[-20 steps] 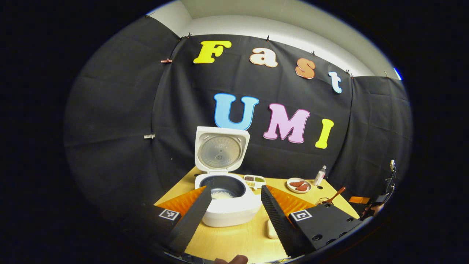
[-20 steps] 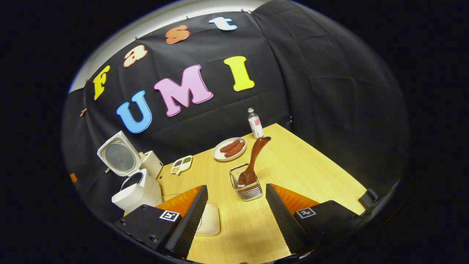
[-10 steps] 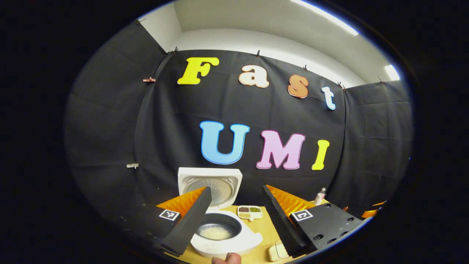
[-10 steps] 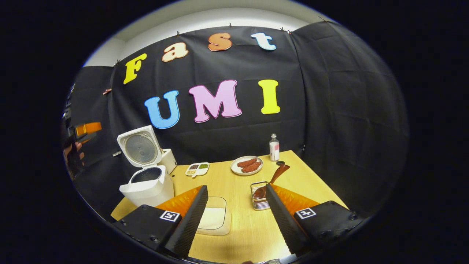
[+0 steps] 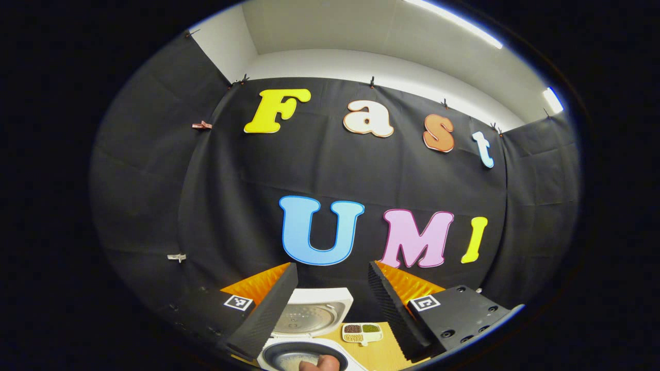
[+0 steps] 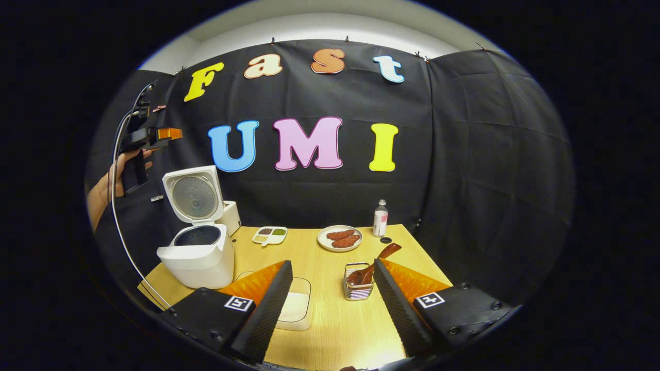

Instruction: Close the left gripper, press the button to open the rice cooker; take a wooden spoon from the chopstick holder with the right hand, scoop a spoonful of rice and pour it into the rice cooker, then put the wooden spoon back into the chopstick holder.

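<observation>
Your left gripper [image 5: 330, 309] hangs high in front of the booth wall, fingers spread apart and grasping nothing, with the rice cooker [image 5: 304, 335] low between them, its lid [image 5: 309, 314] raised. In the right gripper view that same gripper [image 6: 147, 136] sits in your hand [image 6: 111, 178] above and to the left of the rice cooker [image 6: 198, 247], a cable [image 6: 121, 226] trailing down from it.

Your right gripper [image 6: 332, 304] is likewise released, fingers wide apart over the tabletop [image 6: 330, 330] and holding nothing. The wooden spoon [image 6: 371, 268] stands tilted in the chopstick holder [image 6: 356, 286], bowl down in the wire basket and handle leaning up to the right, just beside the gripper's right finger [image 6: 397, 309] as the view frames it. A shallow dish of rice [image 6: 294, 309] lies on the tabletop, partly behind the left finger [image 6: 263, 314].

Farther back, a divided tray of grains [image 6: 269, 234], a plate of sausages [image 6: 340, 238] and a small bottle [image 6: 380, 218] line the rear of the tabletop. The divided tray [image 5: 362, 332] also appears just right of the cooker in the left gripper view.
</observation>
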Demonstrator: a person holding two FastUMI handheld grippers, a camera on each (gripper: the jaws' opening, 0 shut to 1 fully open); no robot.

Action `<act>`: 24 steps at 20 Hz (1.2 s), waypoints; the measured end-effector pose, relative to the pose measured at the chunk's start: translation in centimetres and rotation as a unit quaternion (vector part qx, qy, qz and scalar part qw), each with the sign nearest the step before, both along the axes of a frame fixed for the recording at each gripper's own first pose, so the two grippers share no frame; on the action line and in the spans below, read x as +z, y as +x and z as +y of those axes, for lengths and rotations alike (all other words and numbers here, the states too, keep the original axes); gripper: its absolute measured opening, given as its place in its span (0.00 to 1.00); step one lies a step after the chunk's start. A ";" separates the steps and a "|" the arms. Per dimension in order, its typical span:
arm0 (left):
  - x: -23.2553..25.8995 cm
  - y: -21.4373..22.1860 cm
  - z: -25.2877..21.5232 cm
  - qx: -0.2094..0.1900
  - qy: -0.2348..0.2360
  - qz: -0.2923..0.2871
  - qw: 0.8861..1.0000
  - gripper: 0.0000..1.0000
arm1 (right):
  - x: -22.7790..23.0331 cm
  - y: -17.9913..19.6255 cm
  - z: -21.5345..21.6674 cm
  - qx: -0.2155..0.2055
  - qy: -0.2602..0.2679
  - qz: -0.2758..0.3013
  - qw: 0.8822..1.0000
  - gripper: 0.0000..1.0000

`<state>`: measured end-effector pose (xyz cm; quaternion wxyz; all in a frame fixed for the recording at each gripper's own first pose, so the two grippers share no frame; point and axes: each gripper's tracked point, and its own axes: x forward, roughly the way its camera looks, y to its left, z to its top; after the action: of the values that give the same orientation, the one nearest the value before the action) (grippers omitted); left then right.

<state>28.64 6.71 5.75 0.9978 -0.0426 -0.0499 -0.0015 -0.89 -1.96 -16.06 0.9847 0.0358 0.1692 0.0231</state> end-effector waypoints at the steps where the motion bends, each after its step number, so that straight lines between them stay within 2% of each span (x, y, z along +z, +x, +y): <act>1: -0.3 1.4 0.5 0.009 0.011 -0.001 1.000 0.95 | -0.4 0.0 -0.3 -0.002 -0.004 0.005 1.000 0.98; 5: -3.1 6.9 3.1 0.043 0.014 0.014 0.999 0.95 | 0.7 -0.5 -2.1 -0.034 -0.003 -0.003 0.999 0.98; 8: -6.2 10.5 4.9 0.064 0.004 0.048 0.997 0.95 | 0.4 -2.2 -3.5 -0.053 -0.024 0.003 0.998 0.98; 13: -10.7 13.7 6.6 0.080 -0.015 0.109 0.991 0.95 | -0.6 -4.7 -5.7 -0.083 -0.033 0.023 0.996 0.98; 17: -12.4 13.4 6.9 0.090 0.032 0.150 0.984 0.96 | -1.2 -5.2 -6.0 -0.087 -0.025 0.034 0.995 0.98; 19: -12.3 12.5 6.6 0.095 0.027 0.154 0.983 0.97 | -1.5 -5.0 -5.8 -0.083 -0.014 0.038 0.996 0.98; 24: -13.4 6.9 4.4 0.093 0.031 0.146 0.984 0.98 | -1.2 -4.6 -5.7 -0.064 -0.007 0.039 0.997 0.98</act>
<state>35.54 11.09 -7.69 0.9910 -0.0068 0.0930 0.0958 -5.52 -7.65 -17.21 0.9769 0.0401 0.2053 -0.0427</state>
